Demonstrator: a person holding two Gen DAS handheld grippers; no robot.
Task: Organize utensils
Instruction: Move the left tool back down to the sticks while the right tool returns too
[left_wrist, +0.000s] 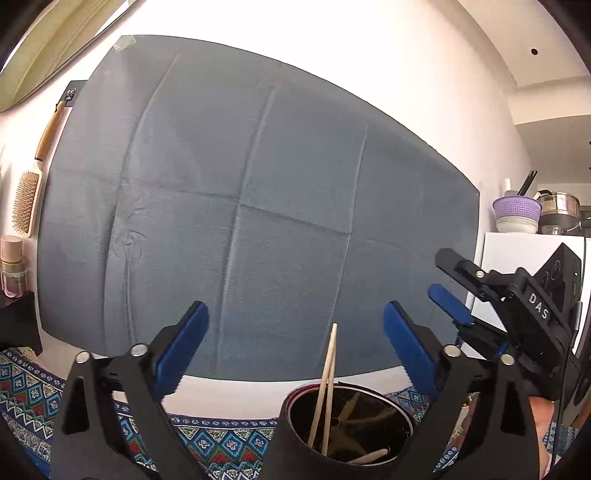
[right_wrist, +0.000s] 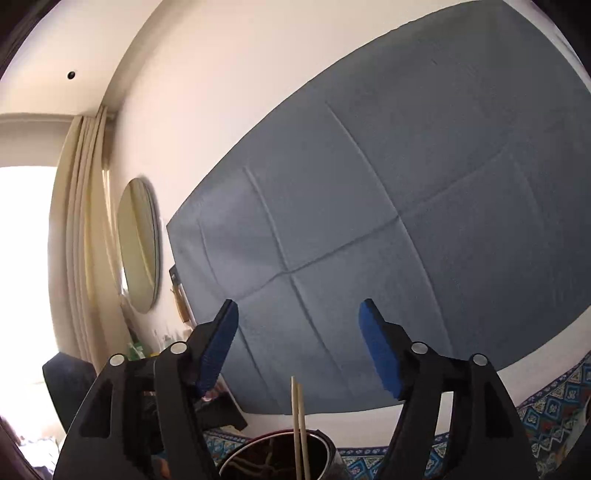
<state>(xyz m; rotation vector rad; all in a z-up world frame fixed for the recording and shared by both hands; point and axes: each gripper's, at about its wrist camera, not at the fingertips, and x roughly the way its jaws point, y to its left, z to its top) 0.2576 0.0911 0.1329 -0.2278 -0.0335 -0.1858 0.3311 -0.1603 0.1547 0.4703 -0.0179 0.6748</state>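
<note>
Chopsticks (left_wrist: 327, 384) stand in holder cup (left_wrist: 369, 397) on bench. Left tool (left_wrist: 295, 347) and right tool (right_wrist: 298, 347) both apart, empty. Drop-off step looks done; next, you fetch another utensil.

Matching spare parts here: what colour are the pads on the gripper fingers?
Blue pads on black fingers, clearest in the left wrist view.

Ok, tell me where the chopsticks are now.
The chopsticks stand in the dark round holder, low centre in both wrist views, on the patterned cloth below the open jaws.
</note>
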